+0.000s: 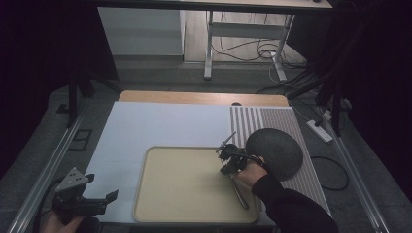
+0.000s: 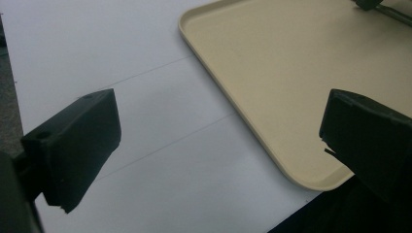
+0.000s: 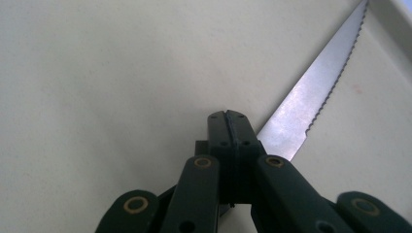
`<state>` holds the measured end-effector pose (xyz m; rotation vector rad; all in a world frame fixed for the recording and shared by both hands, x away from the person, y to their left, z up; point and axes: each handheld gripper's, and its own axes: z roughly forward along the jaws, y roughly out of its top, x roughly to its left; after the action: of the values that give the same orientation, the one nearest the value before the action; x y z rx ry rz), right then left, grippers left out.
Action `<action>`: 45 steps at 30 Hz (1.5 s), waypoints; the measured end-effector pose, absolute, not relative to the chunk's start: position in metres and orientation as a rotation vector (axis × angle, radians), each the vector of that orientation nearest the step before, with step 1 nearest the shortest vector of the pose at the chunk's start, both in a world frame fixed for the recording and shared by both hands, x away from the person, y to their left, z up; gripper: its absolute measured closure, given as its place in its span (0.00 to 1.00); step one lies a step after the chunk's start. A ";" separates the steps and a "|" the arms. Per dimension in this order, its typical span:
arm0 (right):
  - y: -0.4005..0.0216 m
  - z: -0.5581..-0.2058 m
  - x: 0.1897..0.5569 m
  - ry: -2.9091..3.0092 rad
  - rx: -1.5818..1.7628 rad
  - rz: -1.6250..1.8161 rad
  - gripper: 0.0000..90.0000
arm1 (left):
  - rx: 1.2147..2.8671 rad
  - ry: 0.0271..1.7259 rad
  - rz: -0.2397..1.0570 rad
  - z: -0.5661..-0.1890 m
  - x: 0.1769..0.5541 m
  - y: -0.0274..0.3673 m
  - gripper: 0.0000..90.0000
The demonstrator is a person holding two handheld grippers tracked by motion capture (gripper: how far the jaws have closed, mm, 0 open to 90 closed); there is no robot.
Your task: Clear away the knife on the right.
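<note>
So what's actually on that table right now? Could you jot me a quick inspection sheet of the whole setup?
Surface: pale sheet over a wooden table, striped mat at the right.
Job's things: beige tray; serrated knife lying in it near its right rim.
Clutter: dark round plate on the striped mat.
Grippers: left hand-held gripper open, off the tray at the near left corner; right hand-held gripper shut over the tray, the knife blade running out from behind its jaws; a hold cannot be told.
Cables: loose cables on the floor beyond the table.
Surroundings: dim room, desk frame behind.
</note>
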<state>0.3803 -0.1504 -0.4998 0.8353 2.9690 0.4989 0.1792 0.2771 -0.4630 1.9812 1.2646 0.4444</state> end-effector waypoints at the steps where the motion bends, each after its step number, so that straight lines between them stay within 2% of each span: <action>1: -0.152 -0.500 0.381 2.971 0.841 0.496 1.00 | 1.981 1.265 0.445 -0.463 0.179 0.277 0.02; 27: -0.210 -0.495 0.379 2.934 1.103 0.488 1.00 | 1.982 1.266 0.443 -0.463 0.179 0.277 0.02; 29: -0.209 -0.493 0.378 2.917 1.109 0.507 0.95 | 1.983 1.265 0.442 -0.463 0.179 0.277 0.02; 33: -0.206 -0.487 0.375 2.889 1.130 0.586 0.80 | 1.981 1.265 0.439 -0.463 0.180 0.277 0.03; 35: -0.204 -0.486 0.374 2.872 1.125 0.598 0.71 | 1.980 1.263 0.437 -0.463 0.180 0.277 0.03; 41: -0.201 -0.484 0.370 2.841 1.116 0.577 0.36 | 1.973 1.224 0.410 -0.463 0.179 0.279 0.03; 45: -0.200 -0.482 0.367 2.820 1.109 0.625 0.22 | 1.970 1.221 0.403 -0.463 0.179 0.280 0.03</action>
<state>0.3668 -0.1998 -0.4816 1.1090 2.8197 0.6255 0.1791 0.2796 -0.4631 1.9703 1.2215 0.4032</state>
